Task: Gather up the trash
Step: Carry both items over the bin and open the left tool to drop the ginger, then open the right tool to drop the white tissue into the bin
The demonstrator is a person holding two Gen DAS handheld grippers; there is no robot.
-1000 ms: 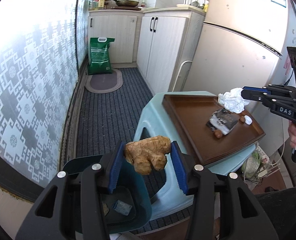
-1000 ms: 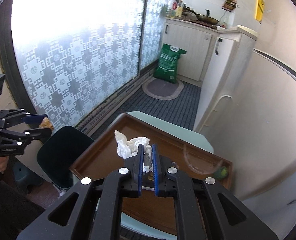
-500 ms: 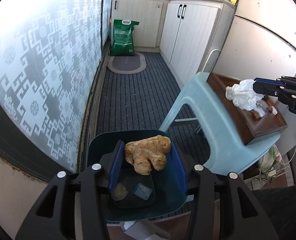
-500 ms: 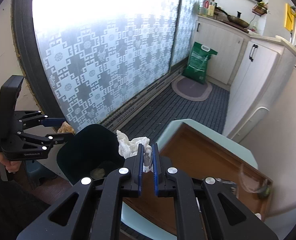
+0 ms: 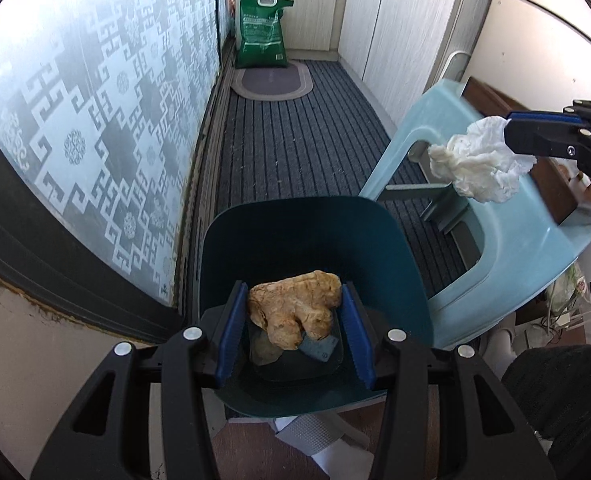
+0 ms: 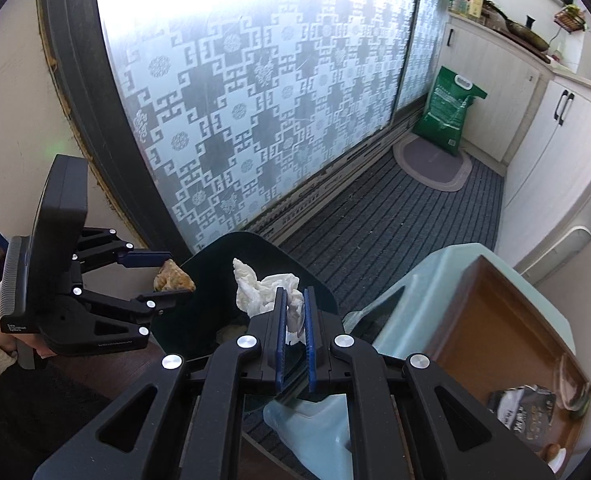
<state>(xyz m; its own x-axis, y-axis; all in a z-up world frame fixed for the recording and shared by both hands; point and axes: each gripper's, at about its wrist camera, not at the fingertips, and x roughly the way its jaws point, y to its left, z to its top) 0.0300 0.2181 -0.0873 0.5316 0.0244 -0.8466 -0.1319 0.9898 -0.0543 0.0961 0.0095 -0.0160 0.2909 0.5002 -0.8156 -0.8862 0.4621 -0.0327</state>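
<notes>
**Both tongs loaded and positioned at the bin**

Narrow kitchen floor, striped mat; dark teal bin stands beside the pale blue stool. Left tongs grip a ginger root directly over the bin mouth, evidently for a clean drop. Right tongs are clamped on a crumpled tissue at the bin's rim, awaiting release. A wrapper remains on the brown tray.

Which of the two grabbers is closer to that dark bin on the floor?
Left. The left gripper hangs right over the bin with ginger; the right gripper holds tissue off beside it.
</notes>
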